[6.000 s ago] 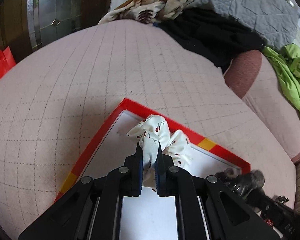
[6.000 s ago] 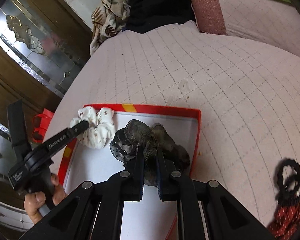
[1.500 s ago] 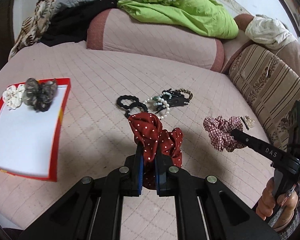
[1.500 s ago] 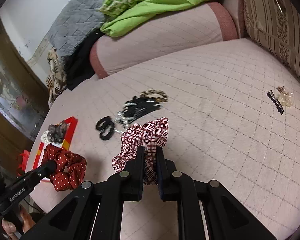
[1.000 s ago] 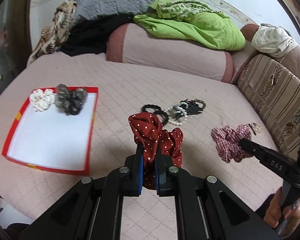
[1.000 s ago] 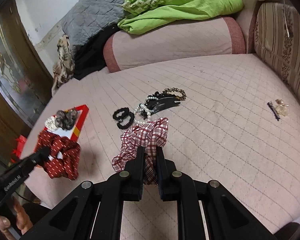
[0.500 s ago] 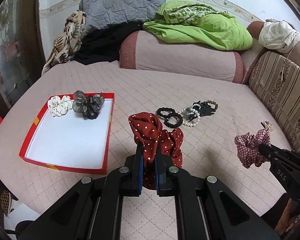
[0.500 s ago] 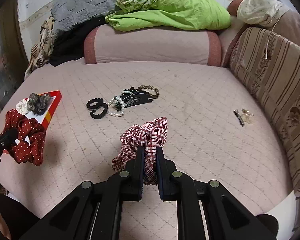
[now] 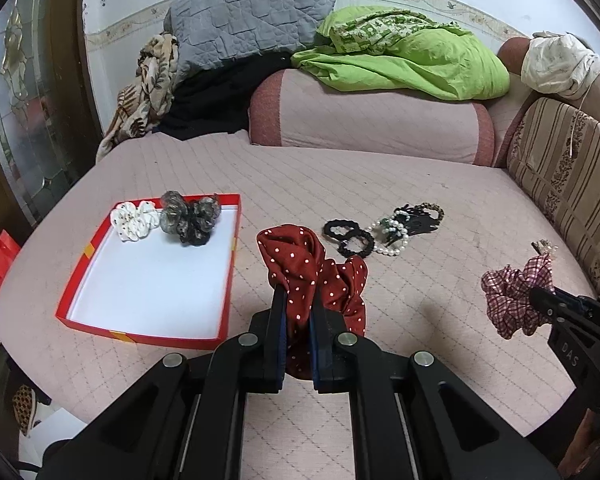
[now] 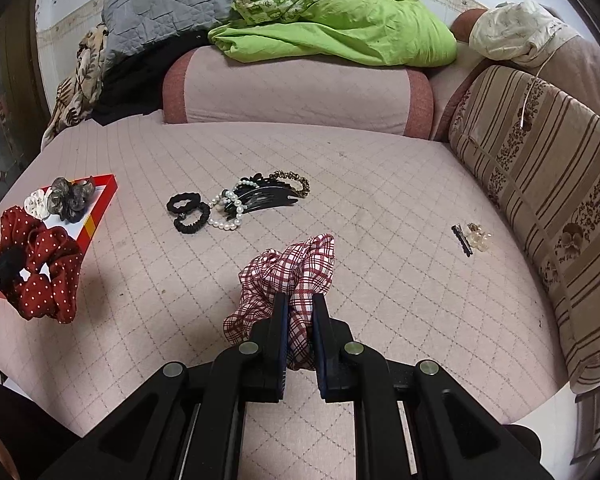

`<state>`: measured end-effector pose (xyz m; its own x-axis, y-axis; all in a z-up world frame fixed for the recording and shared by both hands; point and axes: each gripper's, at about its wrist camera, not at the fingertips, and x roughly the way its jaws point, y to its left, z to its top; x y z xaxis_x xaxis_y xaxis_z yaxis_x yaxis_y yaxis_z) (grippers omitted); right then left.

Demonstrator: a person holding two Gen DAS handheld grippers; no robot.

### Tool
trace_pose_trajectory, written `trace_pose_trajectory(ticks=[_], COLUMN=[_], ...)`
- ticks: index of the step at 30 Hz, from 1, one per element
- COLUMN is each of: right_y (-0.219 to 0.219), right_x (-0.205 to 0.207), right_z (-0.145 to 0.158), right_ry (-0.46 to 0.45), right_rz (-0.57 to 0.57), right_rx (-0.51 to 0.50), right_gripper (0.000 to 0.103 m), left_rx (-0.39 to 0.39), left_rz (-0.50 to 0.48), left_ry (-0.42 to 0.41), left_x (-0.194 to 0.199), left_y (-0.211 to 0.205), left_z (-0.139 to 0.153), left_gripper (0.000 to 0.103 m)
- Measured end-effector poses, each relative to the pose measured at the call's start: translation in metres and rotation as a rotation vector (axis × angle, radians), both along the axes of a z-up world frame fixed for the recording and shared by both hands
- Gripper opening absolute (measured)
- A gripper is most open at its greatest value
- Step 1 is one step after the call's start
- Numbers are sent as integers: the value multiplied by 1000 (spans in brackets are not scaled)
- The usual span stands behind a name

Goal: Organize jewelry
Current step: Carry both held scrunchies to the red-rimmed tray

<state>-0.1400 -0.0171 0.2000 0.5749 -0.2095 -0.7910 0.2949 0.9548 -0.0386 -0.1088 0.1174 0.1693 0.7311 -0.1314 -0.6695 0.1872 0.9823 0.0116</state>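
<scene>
Gripping, left tongs [image 9: 297, 300]: clamped on red white-dotted fabric scrunchie [image 9: 300, 264], above bed.
Right tongs [image 10: 300, 306]: clamped on red-and-white plaid fabric scrunchie [image 10: 290, 272].

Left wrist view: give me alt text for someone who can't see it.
The left gripper is shut on a red polka-dot scrunchie above a pink quilted bed. A red tray at left holds a white scrunchie and a grey one; the right gripper holds a plaid scrunchie.

Green blanket [image 9: 404, 60], grey cushion [image 9: 248, 16], perhaps clothes.
</scene>
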Motion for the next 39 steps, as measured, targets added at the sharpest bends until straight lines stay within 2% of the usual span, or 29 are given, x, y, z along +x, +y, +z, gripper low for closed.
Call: trace_pose_trajectory(ticks=[7,13,22,32,39], right_y=[14,40,83,139,166], right_x=[10,30,59,92,115], right_z=[3,10,19,19,21], right_ry=[19,21,17,25,17], right_rz=[35,111,220,324,367], right_rx=[-27,-36,-11,-22,-10], right_gripper=[13,13,13,13,13], left_rx=[26,-11,-24,-10,14], left_rz=[43,89,153,213,227], left_ry=[-9,6,9,24,9], left_x=[6,22,49,78,103], left_y=[16,43,84,134,154], left_z=[-2,0,1,-7,-7], left_gripper=[9,9,9,9,9])
